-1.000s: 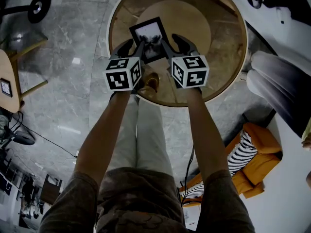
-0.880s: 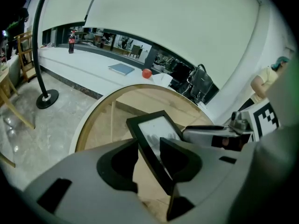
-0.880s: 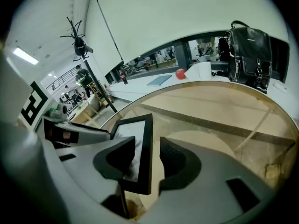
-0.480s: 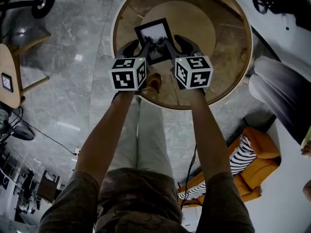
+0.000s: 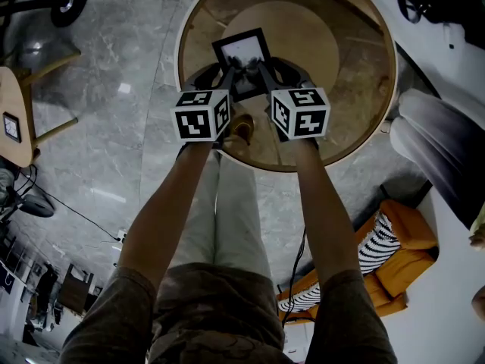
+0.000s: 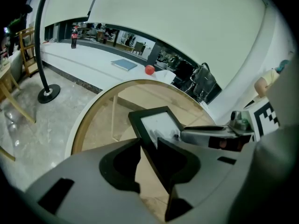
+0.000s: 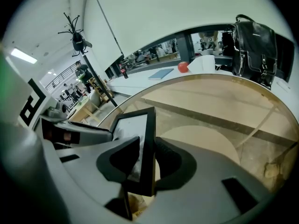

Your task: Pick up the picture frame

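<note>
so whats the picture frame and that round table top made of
The picture frame: black border with a dull, matte look, probably painted wood or plastic; the pale picture area may sit under glass, can't tell. The table top: clear glass, judging by the wooden base showing through it, edged with a tan, wood-looking rim.

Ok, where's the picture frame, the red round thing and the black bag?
picture frame (image 5: 242, 50), head view, on the pale picture inside it.
red round thing (image 7: 182, 67), right gripper view, on its middle.
black bag (image 7: 254, 42), right gripper view, on its front.
</note>
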The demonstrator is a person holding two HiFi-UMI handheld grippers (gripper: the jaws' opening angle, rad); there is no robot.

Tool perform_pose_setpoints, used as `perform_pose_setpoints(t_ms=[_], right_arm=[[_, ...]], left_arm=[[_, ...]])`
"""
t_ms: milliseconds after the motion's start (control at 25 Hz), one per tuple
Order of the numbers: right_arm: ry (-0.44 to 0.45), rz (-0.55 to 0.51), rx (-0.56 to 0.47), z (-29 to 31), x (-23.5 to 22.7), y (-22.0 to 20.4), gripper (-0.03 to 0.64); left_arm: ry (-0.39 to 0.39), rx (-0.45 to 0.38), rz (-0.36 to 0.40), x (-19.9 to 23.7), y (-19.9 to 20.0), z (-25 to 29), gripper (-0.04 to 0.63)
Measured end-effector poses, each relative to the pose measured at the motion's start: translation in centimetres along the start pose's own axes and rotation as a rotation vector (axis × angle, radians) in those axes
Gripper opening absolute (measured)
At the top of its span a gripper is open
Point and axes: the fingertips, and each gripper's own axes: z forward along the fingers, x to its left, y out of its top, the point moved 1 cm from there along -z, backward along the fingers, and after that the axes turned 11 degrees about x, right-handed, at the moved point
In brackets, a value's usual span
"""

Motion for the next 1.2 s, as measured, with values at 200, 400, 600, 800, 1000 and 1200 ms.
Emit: perform_pose_setpoints(t_ms=[200,400,600,800,1000,1200], right_arm=[[-0.001,0.034,-0.008,-0.1,0.1,-0.2,0.112],[-0.021,0.053,-0.019,-0.7,0.6,-0.6,0.110],[-0.024,0.080,-0.030,-1.6,1.3,-1.3,0.103],[-0.036,0.080,-0.054,-3.6,2.7,-0.9,0.100],[-0.070,0.117,-0.115,-7.4,4.4,0.4,0.094],[-0.101,0.116,-0.174,-11.9,6.5,2.3,0.089]], left_arm=[[0.008,0.012,-0.021,0.2,0.1,-0.1,0.115],[0.005,0.020,0.006,0.1,0.1,-0.7,0.109],[-0.011,0.020,0.028,-0.2,-0.1,-1.8,0.104],[-0.035,-0.002,0.026,-1.0,-0.3,-4.4,0.098],[-0.044,-0.050,0.052,-2.5,1.2,-8.1,0.089],[-0.048,-0.106,0.098,-4.4,3.3,-12.6,0.086]])
